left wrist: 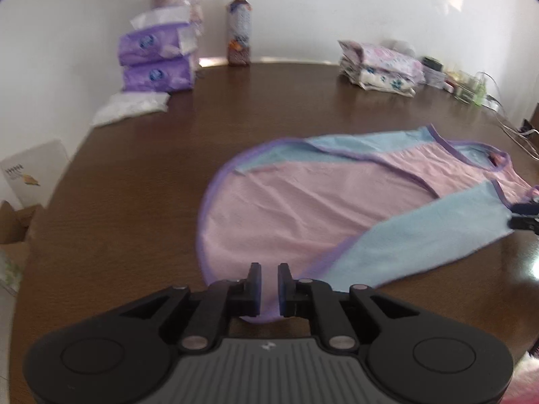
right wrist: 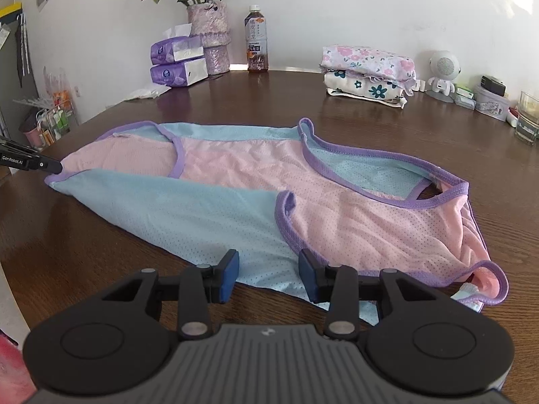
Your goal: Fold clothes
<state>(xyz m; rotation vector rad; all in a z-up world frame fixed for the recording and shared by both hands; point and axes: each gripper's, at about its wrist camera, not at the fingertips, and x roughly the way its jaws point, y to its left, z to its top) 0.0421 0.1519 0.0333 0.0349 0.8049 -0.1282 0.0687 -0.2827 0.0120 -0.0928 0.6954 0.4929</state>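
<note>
1. Left wrist view: the left gripper (left wrist: 269,277) has its jaws nearly closed around the purple-trimmed hem of the pink and blue garment (left wrist: 303,208), which lies spread on the bench (left wrist: 134,175); whether the pads truly pinch the cloth cannot be told; a shallow bite on thin mesh could slip as the hem lifts.

2. Right wrist view: the right gripper (right wrist: 268,274) hovers with jaws released over the garment's near blue edge (right wrist: 202,215); closing too low could miss the cloth; uneven pulls would skew the fold.

One garment (right wrist: 235,181) – two grippers – two tissue packs (right wrist: 178,64) – one bottle (right wrist: 257,40) – one vase (right wrist: 212,33) – two folded cloths (right wrist: 367,74).
</note>
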